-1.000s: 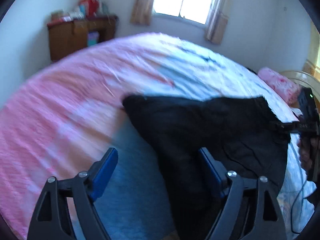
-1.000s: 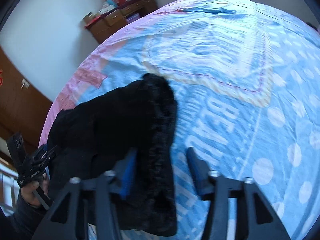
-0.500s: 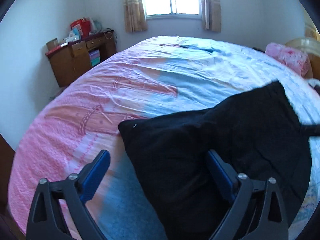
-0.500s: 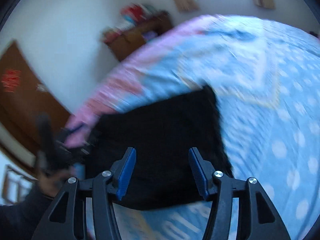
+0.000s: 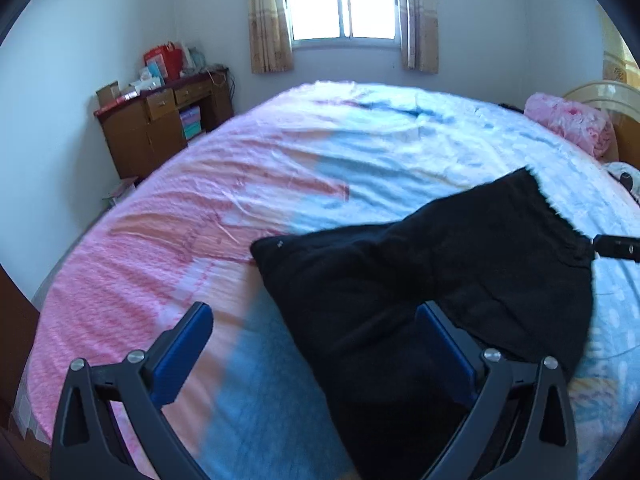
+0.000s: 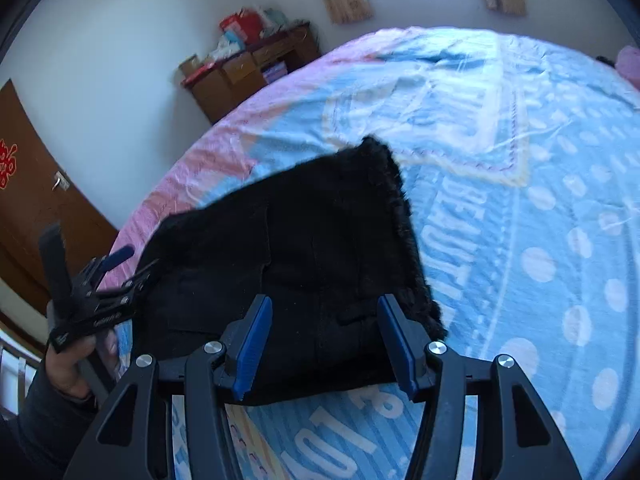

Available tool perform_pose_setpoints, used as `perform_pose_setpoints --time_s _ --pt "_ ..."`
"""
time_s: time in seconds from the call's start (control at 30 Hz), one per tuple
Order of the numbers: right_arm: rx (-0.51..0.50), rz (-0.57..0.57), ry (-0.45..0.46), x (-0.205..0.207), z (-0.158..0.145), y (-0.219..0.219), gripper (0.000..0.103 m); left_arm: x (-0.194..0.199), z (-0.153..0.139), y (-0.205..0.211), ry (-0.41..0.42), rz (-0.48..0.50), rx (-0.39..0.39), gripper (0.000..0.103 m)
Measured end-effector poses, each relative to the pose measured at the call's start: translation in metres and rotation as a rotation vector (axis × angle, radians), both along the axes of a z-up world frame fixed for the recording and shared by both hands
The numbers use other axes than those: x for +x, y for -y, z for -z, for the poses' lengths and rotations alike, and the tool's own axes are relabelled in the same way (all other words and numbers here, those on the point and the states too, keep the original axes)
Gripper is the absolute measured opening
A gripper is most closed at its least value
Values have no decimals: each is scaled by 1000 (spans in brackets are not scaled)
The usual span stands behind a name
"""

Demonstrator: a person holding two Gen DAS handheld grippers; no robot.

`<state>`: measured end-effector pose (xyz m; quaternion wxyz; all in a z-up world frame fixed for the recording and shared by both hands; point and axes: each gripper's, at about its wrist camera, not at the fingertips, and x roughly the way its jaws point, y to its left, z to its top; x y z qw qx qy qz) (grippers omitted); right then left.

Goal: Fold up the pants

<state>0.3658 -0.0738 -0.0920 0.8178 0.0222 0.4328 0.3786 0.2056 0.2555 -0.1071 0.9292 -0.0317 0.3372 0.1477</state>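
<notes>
Black pants (image 5: 420,280) lie folded flat on the bed, with a fuzzy edge at the far right; they also show in the right wrist view (image 6: 304,256). My left gripper (image 5: 316,344) is open and empty, raised above the near left part of the pants; it also shows at the left of the right wrist view (image 6: 120,264). My right gripper (image 6: 324,340) is open and empty above the near edge of the pants; part of it shows at the right edge of the left wrist view (image 5: 618,246).
The bed (image 5: 280,184) has a pink and blue printed cover. A wooden desk (image 5: 160,128) with boxes stands by the far wall under a window (image 5: 344,0). A pink pillow (image 5: 568,124) lies at the far right. A brown door (image 6: 28,200) is at left.
Both grippers have let go of the pants and pulled back and up. The pants now lie flat on the bed, folded over.
</notes>
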Motion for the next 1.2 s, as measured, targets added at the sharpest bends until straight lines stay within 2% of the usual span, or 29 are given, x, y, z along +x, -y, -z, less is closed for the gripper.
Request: perform_pose_setpoints --time_s 0.1,0.23,0.5,0.8,1.2 --pt "2 39 79 -21 -24 14 61 -26 -20 8 50 8 -16 103" --pt "-114 125 221 -63 -49 26 64 -57 -34 21 80 24 -37 103" --pt "-98 156 259 -125 -59 55 64 -110 -57 54 137 59 -46 103" --pt "-71 189 311 -163 -77 69 64 -121 -75 82 170 122 -30 103" --pt "-58 179 359 -190 -93 68 65 -129 -83 88 193 140 -38 103"
